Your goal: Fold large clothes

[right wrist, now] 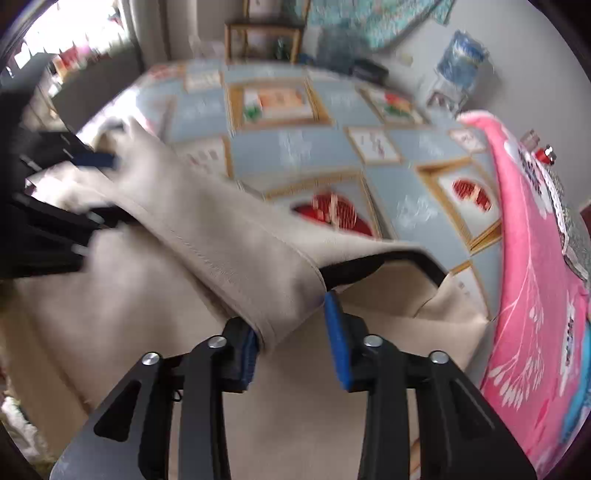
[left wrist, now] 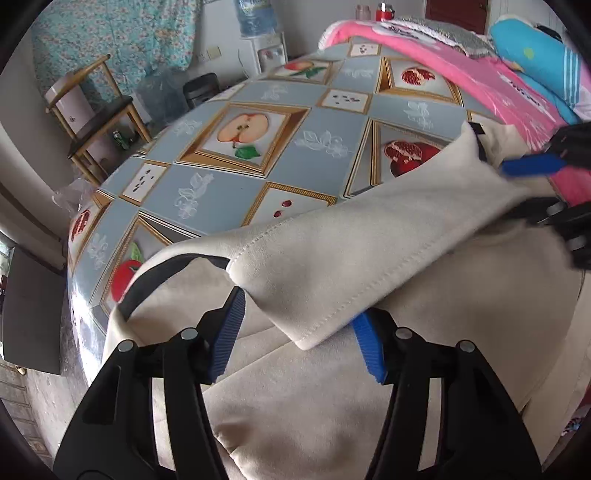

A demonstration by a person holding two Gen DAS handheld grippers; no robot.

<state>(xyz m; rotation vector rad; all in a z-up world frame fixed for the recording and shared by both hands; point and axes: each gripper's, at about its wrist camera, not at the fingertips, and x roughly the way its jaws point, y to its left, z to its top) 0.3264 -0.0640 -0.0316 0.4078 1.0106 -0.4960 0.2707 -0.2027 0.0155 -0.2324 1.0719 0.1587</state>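
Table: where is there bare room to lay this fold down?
The tablecloth is bare beyond the beige garment, out to the far edge by the chair. It is crowded along the pink blanket side.

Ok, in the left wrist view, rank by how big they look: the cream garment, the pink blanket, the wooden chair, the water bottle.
1. cream garment, nearest the camera, so exaggerated
2. pink blanket
3. wooden chair
4. water bottle, top cut off, so unsure
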